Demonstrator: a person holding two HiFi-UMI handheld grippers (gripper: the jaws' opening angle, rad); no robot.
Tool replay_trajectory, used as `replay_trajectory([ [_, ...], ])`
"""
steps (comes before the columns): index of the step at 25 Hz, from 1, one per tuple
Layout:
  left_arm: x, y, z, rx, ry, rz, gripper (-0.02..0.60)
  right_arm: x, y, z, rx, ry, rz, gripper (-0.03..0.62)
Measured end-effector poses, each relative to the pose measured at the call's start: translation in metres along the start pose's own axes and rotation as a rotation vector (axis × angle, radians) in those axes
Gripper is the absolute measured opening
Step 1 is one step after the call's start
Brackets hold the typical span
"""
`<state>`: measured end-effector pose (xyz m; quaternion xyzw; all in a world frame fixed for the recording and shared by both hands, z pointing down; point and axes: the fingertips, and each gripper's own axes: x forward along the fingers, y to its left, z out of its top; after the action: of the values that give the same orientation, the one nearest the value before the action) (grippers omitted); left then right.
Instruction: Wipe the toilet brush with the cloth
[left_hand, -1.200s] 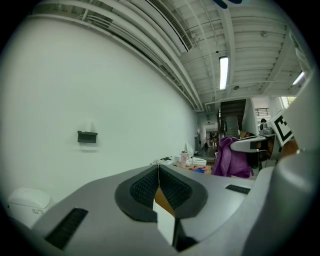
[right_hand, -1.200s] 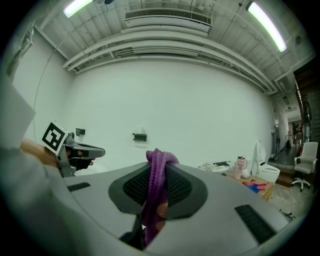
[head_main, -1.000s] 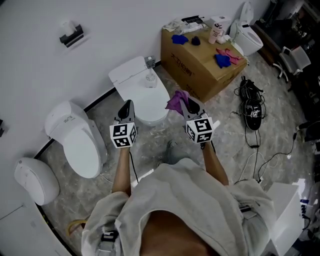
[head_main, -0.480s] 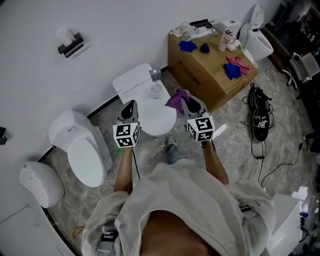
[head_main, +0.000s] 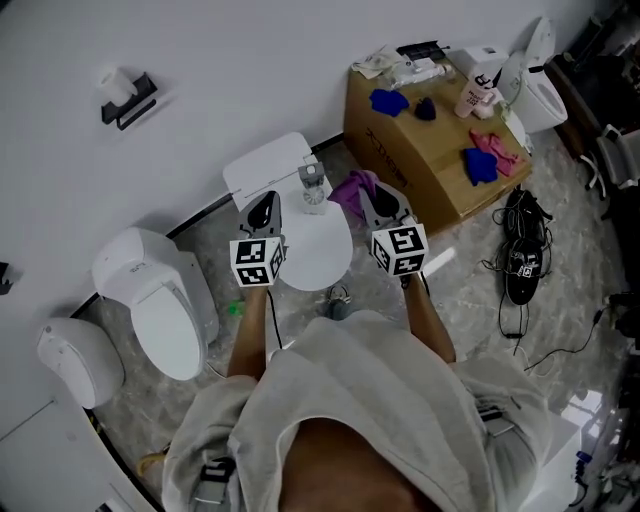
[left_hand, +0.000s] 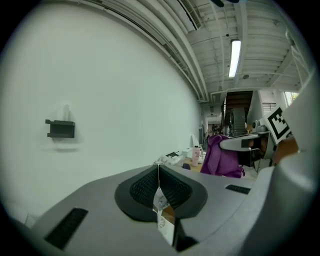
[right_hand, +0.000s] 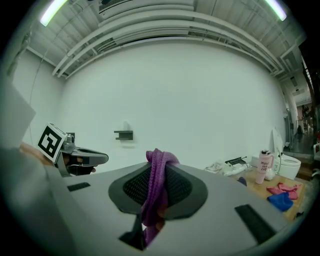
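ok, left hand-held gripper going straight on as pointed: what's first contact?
Probably the plain white wall; its own view shows only wall past the left hand-held gripper. Whether it clears the white toilet cistern is unclear.

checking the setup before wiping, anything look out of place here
A black cable tangle lies loose on the floor beside the cardboard box, a likely trip hazard. Blue and pink cloths lie strewn on the box.

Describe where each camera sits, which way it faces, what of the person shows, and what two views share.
Head view: on the person's head, facing steeply down at the toilet, forearms and shirt showing.
Left gripper view: on the left tongs, jaws together, facing the wall shelf.
Right gripper view: on the right tongs, shut on the purple cloth, facing the wall.
Both gripper views show that shelf.
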<state>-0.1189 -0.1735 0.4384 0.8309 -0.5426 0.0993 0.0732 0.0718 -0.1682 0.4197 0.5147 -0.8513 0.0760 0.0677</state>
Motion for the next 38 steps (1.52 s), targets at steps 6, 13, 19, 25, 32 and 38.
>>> replay_trajectory([
  [6, 0.055, 0.003, -0.010, -0.009, 0.048, 0.008, 0.021, 0.047, -0.029, -0.002, 0.011, 0.019, 0.039, 0.064],
  [13, 0.092, 0.004, -0.033, -0.015, 0.131, -0.014, 0.022, 0.081, -0.045, -0.013, 0.042, 0.052, 0.051, 0.064],
  [19, 0.113, -0.006, -0.060, -0.043, 0.197, -0.070, 0.021, 0.098, -0.054, -0.031, 0.068, 0.097, 0.037, 0.064],
  [25, 0.130, -0.015, -0.088, -0.063, 0.272, -0.157, 0.021, 0.118, -0.046, -0.058, 0.106, 0.159, 0.027, 0.064],
  [32, 0.139, -0.021, -0.102, -0.052, 0.302, -0.214, 0.021, 0.131, -0.036, -0.085, 0.131, 0.215, 0.027, 0.064],
  [38, 0.139, -0.021, -0.100, -0.062, 0.284, -0.235, 0.021, 0.137, -0.026, -0.100, 0.156, 0.242, 0.032, 0.064],
])
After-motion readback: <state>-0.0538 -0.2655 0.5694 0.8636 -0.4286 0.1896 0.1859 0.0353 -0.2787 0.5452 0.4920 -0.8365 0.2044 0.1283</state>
